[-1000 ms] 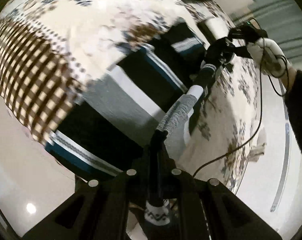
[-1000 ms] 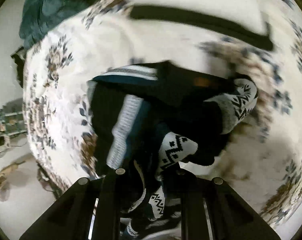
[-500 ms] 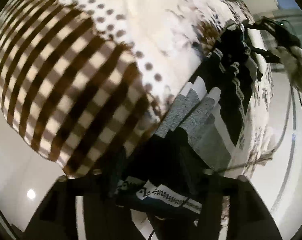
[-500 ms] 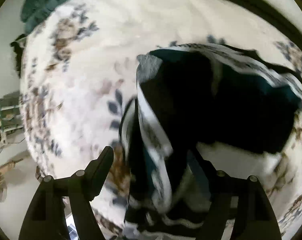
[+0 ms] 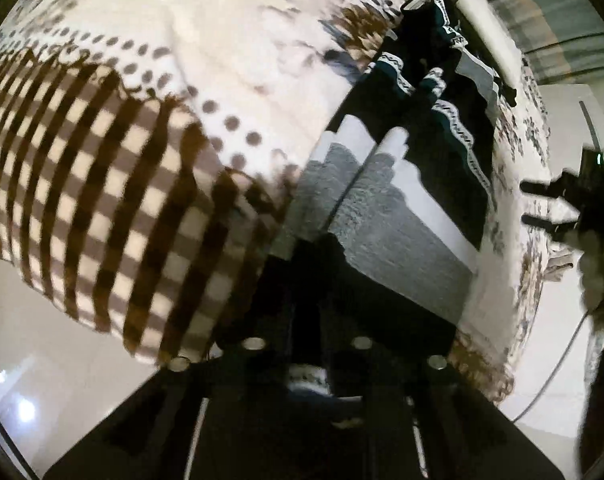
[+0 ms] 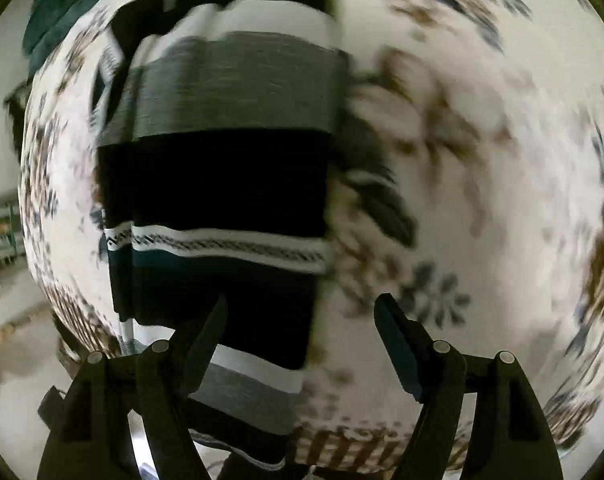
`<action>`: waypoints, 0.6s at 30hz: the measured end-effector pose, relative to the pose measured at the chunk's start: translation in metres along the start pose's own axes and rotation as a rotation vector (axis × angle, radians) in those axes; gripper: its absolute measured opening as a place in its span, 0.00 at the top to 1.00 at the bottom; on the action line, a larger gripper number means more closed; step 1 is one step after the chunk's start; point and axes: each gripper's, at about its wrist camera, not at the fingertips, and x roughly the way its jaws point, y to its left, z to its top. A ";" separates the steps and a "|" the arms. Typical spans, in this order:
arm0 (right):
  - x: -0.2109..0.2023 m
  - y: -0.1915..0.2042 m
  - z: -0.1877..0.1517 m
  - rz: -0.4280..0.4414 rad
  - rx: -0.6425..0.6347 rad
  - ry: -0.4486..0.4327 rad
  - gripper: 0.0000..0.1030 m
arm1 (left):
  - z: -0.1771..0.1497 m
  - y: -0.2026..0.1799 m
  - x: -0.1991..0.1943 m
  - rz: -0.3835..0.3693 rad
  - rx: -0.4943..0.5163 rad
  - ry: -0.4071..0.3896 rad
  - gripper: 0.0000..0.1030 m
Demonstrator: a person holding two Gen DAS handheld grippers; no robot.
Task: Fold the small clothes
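A knit garment banded in black, grey, white and teal (image 5: 402, 232) lies folded flat on the floral bedspread (image 5: 241, 40). My left gripper (image 5: 308, 320) points steeply down at its near black end. Its jaws are closing, narrow now, with the dark fabric and a white patterned band between them. In the right wrist view the garment (image 6: 229, 88) stretches away from the camera. My right gripper (image 6: 299, 304) hangs open above its right edge, holding nothing. The left wrist view shows the right gripper (image 5: 526, 204) off the bed's right side, fingers apart.
A brown-and-white checked cloth with a dotted border (image 5: 101, 180) lies left of the garment, its edge also low in the right wrist view (image 6: 334, 444). A dark green cloth (image 6: 61, 0) sits at the far corner. Pale floor (image 5: 41, 360) surrounds the bed; a cable (image 5: 562, 360) trails from the right hand.
The left gripper opened, sank toward the garment's near end and narrowed again. The right gripper let go of the garment, opened wide and swept sideways. The garment now lies flat.
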 end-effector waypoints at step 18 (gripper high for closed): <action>-0.022 -0.059 0.153 0.181 0.317 -0.246 0.25 | 0.348 -0.226 0.100 -0.008 0.425 -0.149 0.72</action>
